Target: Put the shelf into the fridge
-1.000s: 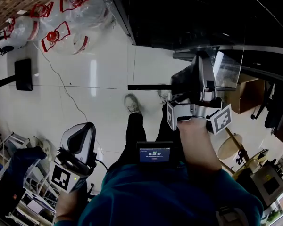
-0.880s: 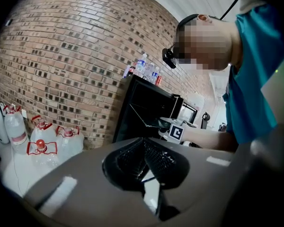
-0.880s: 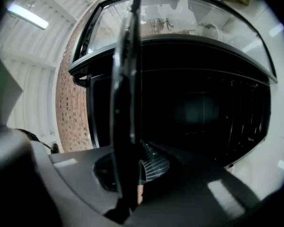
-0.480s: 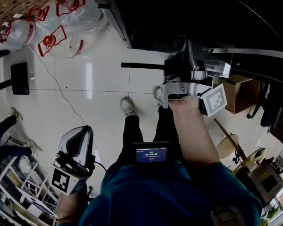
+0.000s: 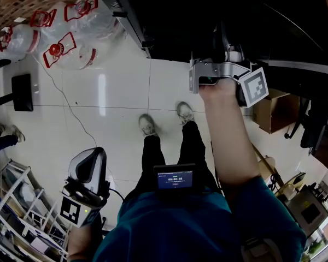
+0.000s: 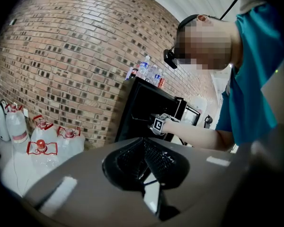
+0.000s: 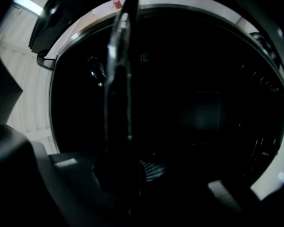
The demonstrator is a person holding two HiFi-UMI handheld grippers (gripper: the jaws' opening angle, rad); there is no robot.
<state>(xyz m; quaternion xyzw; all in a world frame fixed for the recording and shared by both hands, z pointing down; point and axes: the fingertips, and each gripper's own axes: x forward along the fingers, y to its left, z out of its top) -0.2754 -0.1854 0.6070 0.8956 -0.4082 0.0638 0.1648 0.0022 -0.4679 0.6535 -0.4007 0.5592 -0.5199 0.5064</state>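
Observation:
The black fridge [image 5: 208, 15] stands open in front of me, its inside dark [image 7: 194, 112]. My right gripper [image 5: 221, 45] reaches into the opening at arm's length. In the right gripper view the glass shelf [image 7: 118, 74] shows edge-on, running from the jaws up into the dark cavity, and the right gripper [image 7: 132, 174] is shut on its near edge. In the head view the shelf is mostly lost against the black fridge. My left gripper [image 5: 92, 160] hangs low at my left side, shut, with nothing in it [image 6: 144, 160]. It looks toward the fridge [image 6: 142, 108].
Several large water jugs [image 5: 71, 42] stand on the white tile floor left of the fridge, by a brick wall [image 6: 61, 56]. Small bottles [image 6: 146, 70] sit on top of the fridge. A cardboard box [image 5: 273, 111] is at the right, a wire rack [image 5: 16, 212] at the lower left.
My right gripper has moved forward and up with the shelf, carrying it deeper into the fridge opening. My feet have stepped closer. The left gripper has stayed put.

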